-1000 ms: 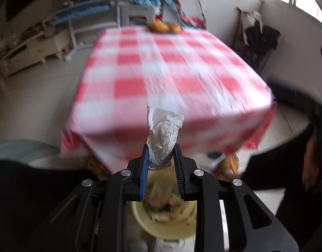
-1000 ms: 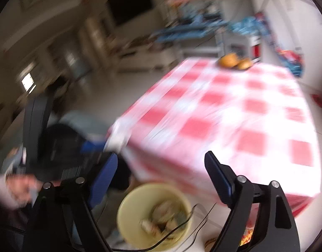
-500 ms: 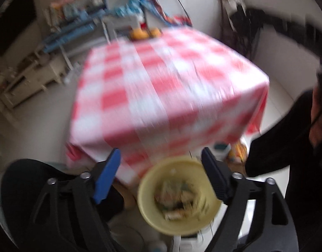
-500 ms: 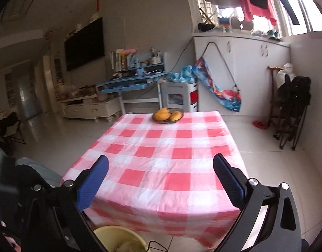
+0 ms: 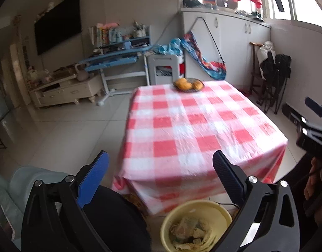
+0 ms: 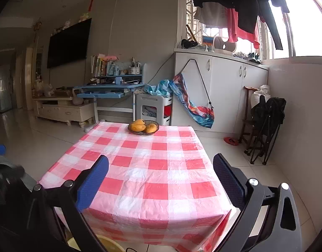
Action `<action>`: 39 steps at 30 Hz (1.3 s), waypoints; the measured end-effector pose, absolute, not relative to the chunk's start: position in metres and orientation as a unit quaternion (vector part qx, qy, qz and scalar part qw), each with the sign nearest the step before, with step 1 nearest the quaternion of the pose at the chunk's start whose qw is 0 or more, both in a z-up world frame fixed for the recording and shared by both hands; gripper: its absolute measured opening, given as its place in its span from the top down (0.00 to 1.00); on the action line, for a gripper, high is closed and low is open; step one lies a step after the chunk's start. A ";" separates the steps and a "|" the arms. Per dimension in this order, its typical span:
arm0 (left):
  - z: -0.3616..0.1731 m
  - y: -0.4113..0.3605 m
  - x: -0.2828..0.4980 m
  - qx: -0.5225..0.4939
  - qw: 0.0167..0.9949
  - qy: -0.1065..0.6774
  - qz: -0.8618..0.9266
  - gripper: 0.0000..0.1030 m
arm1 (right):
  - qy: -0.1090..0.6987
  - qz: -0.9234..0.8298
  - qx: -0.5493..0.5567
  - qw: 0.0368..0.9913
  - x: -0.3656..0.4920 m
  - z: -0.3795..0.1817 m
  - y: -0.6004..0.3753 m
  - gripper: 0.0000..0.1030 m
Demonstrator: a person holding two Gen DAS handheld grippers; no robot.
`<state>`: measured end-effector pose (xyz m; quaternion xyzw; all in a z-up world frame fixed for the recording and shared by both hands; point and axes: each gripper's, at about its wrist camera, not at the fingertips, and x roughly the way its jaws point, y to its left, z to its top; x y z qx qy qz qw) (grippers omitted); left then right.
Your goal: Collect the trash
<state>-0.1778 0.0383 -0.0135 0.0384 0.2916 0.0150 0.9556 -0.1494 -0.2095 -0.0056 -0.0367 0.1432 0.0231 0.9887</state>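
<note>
Gone from the left tongs (image 5: pixel 161 163) is the crumpled wrapper — jaws just spread, empty, yellow bin (image 5: pixel 197 226) below — right tongs (image 6: pixel 161 163) released too.

The right gripper (image 6: pixel 161 163) hung with its jaws spread wide and nothing between them, one blue pad (image 6: pixel 91 184) on the left and a black one on the right. Beyond them a table under a red-and-white checked cloth (image 6: pixel 156 174) stretched away, and at its far end sat a dark bowl of orange-yellow fruit (image 6: pixel 143 127). A sliver of a yellow bin (image 6: pixel 107 245) showed at the bottom edge, just below the cloth's near hem. Dark and red clothes (image 6: pixel 242 12) hung by the window
</note>
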 end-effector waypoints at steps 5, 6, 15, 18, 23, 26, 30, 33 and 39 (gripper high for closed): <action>-0.006 0.058 -0.172 0.023 0.958 0.284 0.036 0.07 | 0.146 0.022 -0.043 0.988 -0.148 -0.007 -0.204 0.07; -0.005 0.062 -0.172 0.021 0.958 0.284 0.040 0.07 | 0.147 0.022 -0.045 0.988 -0.147 -0.007 -0.202 0.07; -0.006 0.080 -0.168 0.011 0.957 0.286 0.056 0.07 | 0.154 0.024 -0.056 0.986 -0.143 -0.008 -0.192 0.07; -0.007 0.084 -0.167 0.006 0.956 0.288 0.056 0.07 | 0.154 0.024 -0.057 0.986 -0.143 -0.008 -0.191 0.07; -0.009 0.085 -0.164 0.006 0.953 0.300 0.052 0.07 | 0.155 0.024 -0.058 0.986 -0.143 -0.008 -0.190 0.07; -0.012 0.086 -0.160 0.002 0.947 0.316 0.051 0.07 | 0.157 0.026 -0.059 0.986 -0.143 -0.009 -0.189 0.07; -0.013 0.084 -0.160 0.005 0.947 0.316 0.053 0.07 | 0.158 0.027 -0.059 0.985 -0.142 -0.010 -0.190 0.07; -0.013 0.084 -0.161 0.004 0.948 0.315 0.053 0.07 | 0.160 0.028 -0.059 0.985 -0.141 -0.011 -0.189 0.07; -0.013 0.084 -0.161 0.006 0.948 0.314 0.054 0.07 | 0.163 0.032 -0.061 0.984 -0.141 -0.012 -0.189 0.07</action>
